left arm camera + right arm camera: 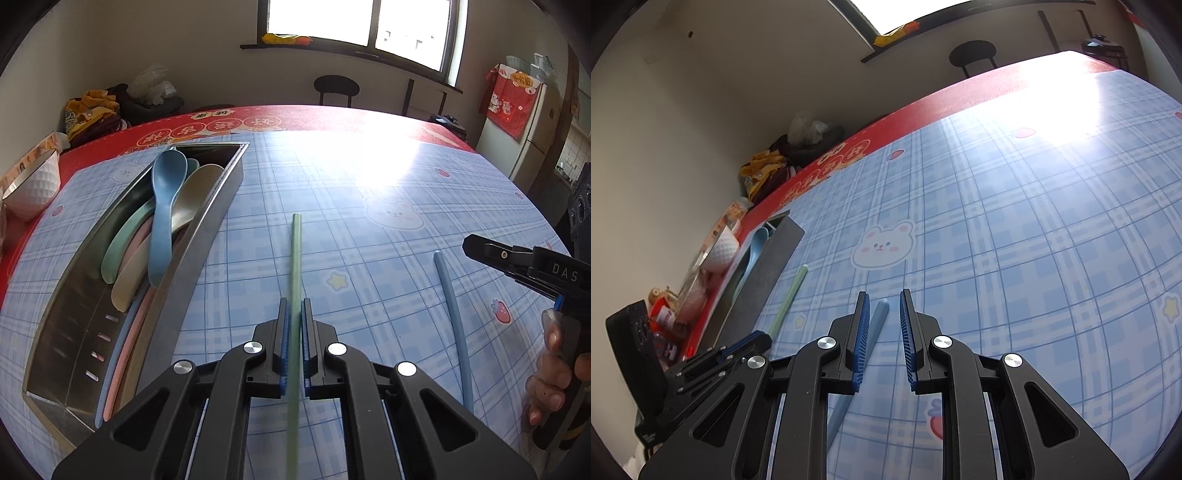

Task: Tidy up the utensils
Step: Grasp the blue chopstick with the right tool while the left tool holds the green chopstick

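Currently, the long pale-green plastic chopstick (pixel 296 266) lies on the counter (pixel 369 221), which is covered with a blue plaid cloth bearing bear, star and strawberry prints. The left gripper (pixel 294 328) has its fingers (pixel 282 332) brought close on either side of this chopstick; contact between the blue ribbed pads and the stick cannot be confirmed, as narrow gaps appear on both sides. The chopstick extends forward beyond the fingertips and backward under the gripper body.

To the right of it, well apart, a long pale-blue plastic chopstick (pixel 456 317) also lies on the counter. In the right wrist view, the same pale-blue plastic chopstick (pixel 877 325) sits between the spread fingers (pixel 908 332) of the right gripper (pixel 884 328), nearer the left-hand finger. These fingers stand apart and grip nothing.

To the left of the green chopstick, a rectangular stainless-steel tray (pixel 207 236) rests on the counter. It holds a blue plastic spoon (pixel 164 206) lying on top of several other spoons in green, beige and pink tones, plus further thin sticks along its right inner wall.

Beyond the tray, at the counter's left edge, stands a white dimpled bowl (pixel 35 188). A red cloth with gold characters (pixel 221 122) covers the far edge of the counter.
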Available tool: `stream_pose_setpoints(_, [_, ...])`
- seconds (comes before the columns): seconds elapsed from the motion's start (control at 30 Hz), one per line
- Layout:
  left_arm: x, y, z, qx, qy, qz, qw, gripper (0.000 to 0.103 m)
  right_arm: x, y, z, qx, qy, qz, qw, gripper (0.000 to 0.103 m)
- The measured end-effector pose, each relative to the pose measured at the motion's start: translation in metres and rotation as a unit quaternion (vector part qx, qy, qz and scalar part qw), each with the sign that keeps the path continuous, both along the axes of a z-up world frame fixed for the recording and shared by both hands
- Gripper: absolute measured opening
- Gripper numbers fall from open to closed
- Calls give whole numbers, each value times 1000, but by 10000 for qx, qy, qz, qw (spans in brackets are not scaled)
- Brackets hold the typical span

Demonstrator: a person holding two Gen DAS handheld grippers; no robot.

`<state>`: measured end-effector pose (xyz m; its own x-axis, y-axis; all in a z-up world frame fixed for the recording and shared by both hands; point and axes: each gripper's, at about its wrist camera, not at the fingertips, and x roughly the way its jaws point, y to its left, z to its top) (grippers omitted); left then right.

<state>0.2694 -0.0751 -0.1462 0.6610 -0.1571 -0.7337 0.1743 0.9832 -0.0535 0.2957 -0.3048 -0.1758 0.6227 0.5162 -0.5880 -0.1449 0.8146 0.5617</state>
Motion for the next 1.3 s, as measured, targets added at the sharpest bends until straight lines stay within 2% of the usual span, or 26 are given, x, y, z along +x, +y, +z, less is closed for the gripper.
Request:
stream_pose_setpoints(0.53, [-8,7,9,-294,-274,18,9992,6,8,9,-7,-195,274,163,9993,19])
stream_pose_setpoints(0.6, [-9,8,10,-321,-323,20,9990,6,7,15,-6,-357,279,217,9987,22])
stream_pose_setpoints(0.83, [-16,10,14,-404,-498,7,9979,6,2,43,2,-1270,231,412,9908,23])
stream_pose_setpoints(1.1, [-20,15,17,-594,-610,-51,9964,6,-14,58,8,-1661,495,687,9825,23])
stream_pose_setpoints(1.3, [-23,18,19,-757,-654,-106,9949,6,-21,73,8,-2061,475,794,9741,21])
